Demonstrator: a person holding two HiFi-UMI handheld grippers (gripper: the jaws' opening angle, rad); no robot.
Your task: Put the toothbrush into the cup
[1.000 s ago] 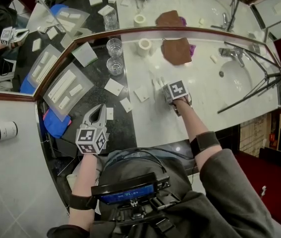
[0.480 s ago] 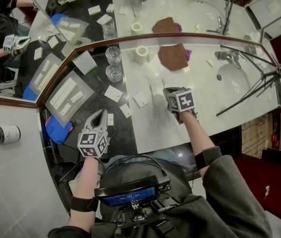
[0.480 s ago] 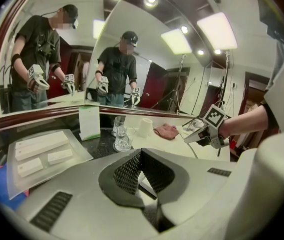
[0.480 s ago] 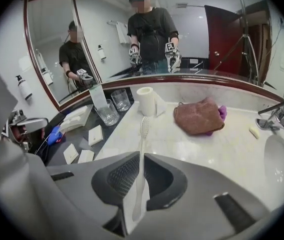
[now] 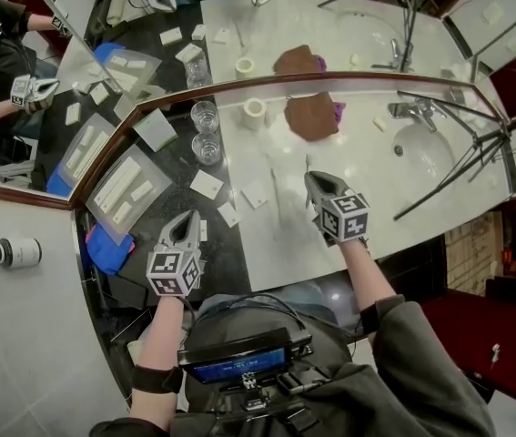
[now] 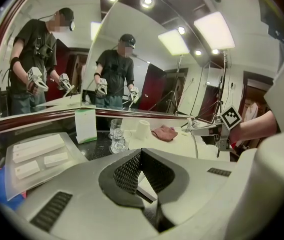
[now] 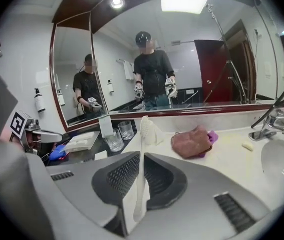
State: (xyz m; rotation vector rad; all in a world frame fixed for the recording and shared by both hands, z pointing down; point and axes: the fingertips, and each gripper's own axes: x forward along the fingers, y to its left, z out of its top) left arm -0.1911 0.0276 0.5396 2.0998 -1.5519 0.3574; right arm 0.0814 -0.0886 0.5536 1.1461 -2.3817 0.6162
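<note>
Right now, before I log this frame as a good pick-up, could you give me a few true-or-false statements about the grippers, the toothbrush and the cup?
1. The right gripper is shut on the toothbrush. True.
2. The toothbrush is in the cup. False: it is between the right gripper's jaws, apart from the cup, which stands by the mirror.
3. The left gripper holds a glass. False: its jaws are shut with nothing between them.
4. A brown cloth lies on the counter beside the cup. True.
</note>
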